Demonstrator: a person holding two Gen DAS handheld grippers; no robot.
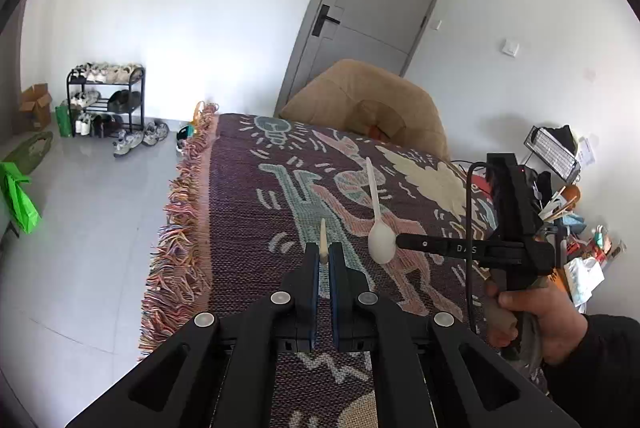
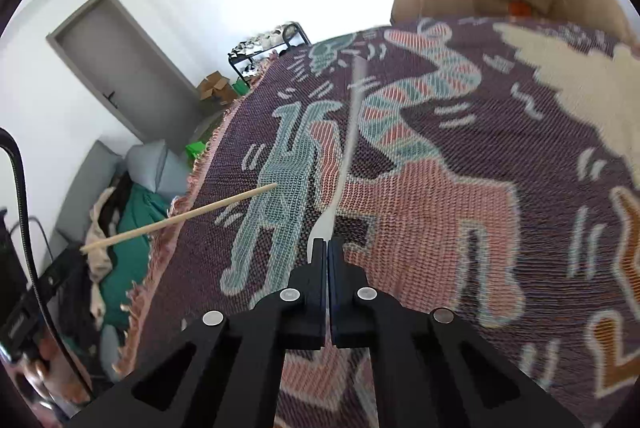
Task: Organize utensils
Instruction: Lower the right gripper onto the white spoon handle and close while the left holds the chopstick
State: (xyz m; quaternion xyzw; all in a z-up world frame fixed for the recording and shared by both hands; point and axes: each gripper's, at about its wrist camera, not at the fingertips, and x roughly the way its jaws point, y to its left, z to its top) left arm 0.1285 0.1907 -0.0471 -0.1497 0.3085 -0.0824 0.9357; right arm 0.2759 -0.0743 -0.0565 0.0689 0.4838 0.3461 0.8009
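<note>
A patterned woven blanket [image 1: 256, 211] covers the table. My left gripper [image 1: 324, 252] is shut on a thin wooden chopstick [image 1: 323, 236], whose pale tip pokes out past the fingers. In the right wrist view the same chopstick [image 2: 180, 216] slants over the blanket's left edge. A white plastic spoon [image 1: 380, 236] is held by its bowl, handle pointing away over the blanket. My right gripper [image 1: 399, 240], carried by a person's hand [image 1: 532, 312], comes in from the right and pinches that bowl. Its own view shows the right gripper [image 2: 328, 248] shut on the spoon [image 2: 348, 143].
The blanket's fringe [image 1: 176, 240] marks the table's left edge, with tiled floor [image 1: 88, 211] beyond. A tan cushioned chair [image 1: 368, 103] stands at the far end. Clutter [image 1: 568, 203] lies at the right. A shoe rack [image 1: 106, 99] stands by the wall.
</note>
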